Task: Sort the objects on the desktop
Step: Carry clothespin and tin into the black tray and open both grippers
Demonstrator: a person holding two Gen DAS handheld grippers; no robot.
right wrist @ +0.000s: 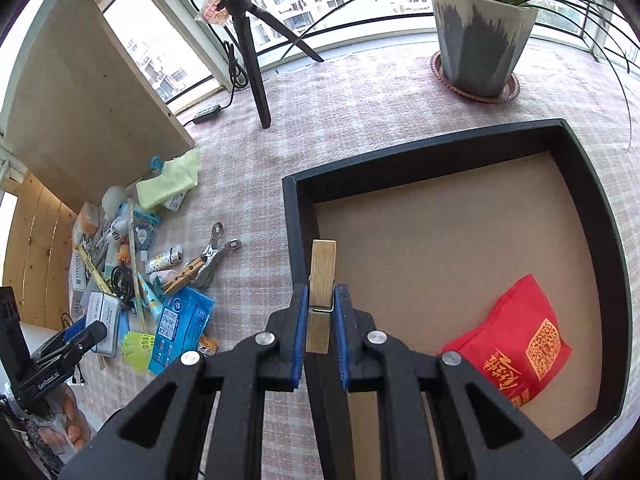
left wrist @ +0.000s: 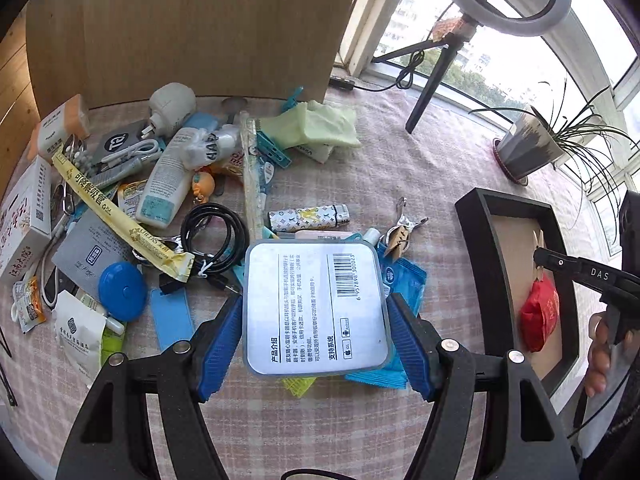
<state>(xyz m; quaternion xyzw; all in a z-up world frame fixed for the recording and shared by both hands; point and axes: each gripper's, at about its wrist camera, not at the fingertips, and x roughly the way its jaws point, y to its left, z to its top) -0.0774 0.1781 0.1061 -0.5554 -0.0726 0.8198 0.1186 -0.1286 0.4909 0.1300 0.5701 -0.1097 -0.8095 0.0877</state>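
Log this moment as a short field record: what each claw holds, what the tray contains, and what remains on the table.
left claw: shut on flat square case, label and barcode facing the camera, held above the clutter pile
right claw: shut on wooden clothespin, over the near-left wall of the black tray
tray contents: red pouch
still on table: metal clip, blue wipes packet, patterned lighter, potted plant

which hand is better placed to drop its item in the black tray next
Right. The right gripper holds the wooden clothespin at the black tray rim, while the left gripper holds the square case above the clutter.
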